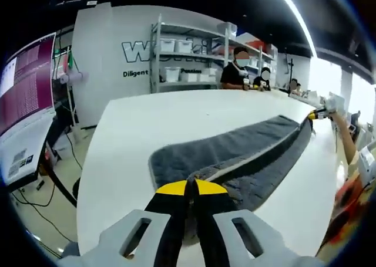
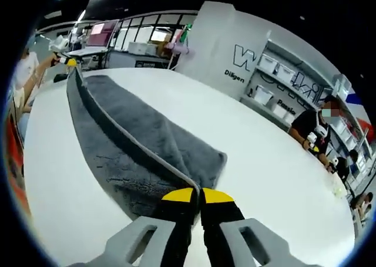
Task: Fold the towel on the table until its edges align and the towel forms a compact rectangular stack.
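In the left gripper view, the left claw point(image 1: 190, 188) rises from the bottom with its yellow-tipped jaws pressed together on a corner of the grey towel point(image 1: 247, 146). The towel runs away from the jaws across the white desk point(image 1: 135, 138), its raised edge stretched taut toward the far end, where the right claw point(image 1: 314, 115) pinches the opposite corner, held by a person's hand point(image 1: 332, 105). The rest of the towel lies flat on the desk, folded lengthwise, with a pale hem along its border. Behind the desk stand a metal shelf point(image 1: 188, 56) with white bins, a white wall with lettering, and seated people. A monitor point(image 1: 26, 85) sits to the left.

In the right gripper view, the right claw point(image 2: 197, 193) is clenched on the towel point(image 2: 135, 144) corner at the near end. The lifted edge runs straight up the frame to the left claw point(image 2: 70, 62), which grips the far corner. The lower layer rests on the desk point(image 2: 276, 167), spreading rightward to a squared corner. Shelves point(image 2: 282, 79) with bins and a seated person point(image 2: 314, 126) show at right.
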Tool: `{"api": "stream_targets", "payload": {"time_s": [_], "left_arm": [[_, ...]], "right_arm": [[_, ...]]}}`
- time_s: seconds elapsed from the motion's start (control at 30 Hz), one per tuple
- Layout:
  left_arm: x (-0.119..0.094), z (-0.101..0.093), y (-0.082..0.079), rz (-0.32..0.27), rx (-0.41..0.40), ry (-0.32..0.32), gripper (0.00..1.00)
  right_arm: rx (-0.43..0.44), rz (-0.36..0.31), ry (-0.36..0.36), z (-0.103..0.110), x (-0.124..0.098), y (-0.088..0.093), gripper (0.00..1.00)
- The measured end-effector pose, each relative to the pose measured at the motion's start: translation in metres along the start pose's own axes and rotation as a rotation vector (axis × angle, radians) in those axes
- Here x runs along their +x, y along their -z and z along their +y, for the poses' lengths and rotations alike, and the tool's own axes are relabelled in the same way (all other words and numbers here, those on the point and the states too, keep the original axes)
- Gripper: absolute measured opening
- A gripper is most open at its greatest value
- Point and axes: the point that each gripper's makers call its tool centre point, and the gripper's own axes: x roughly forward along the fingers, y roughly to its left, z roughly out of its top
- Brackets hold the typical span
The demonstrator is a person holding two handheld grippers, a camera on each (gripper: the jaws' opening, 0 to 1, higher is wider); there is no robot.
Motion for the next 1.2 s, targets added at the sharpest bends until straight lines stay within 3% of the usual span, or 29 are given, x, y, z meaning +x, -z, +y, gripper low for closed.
{"api": "stream_targets", "payload": {"time_s": [0.4, 1.07, 1.2], "left_arm": [[0.012, 0.012, -0.015, -0.039, 0.005, -0.025, 0.02], [0.045, 0.042, -0.040, -0.078, 0.009, -0.046, 0.02], [0.054, 0.045, -0.045, -0.075, 0.017, -0.046, 0.02]], "right_arm": [[0.008, -0.065, 0.047, -0.019, 0.020, -0.027, 0.00], [-0.021, -0.097, 0.129, -0.043, 0.060, -0.056, 0.00], [-0.048, -0.073, 0.153, -0.048, 0.071, -0.057, 0.00]]}}
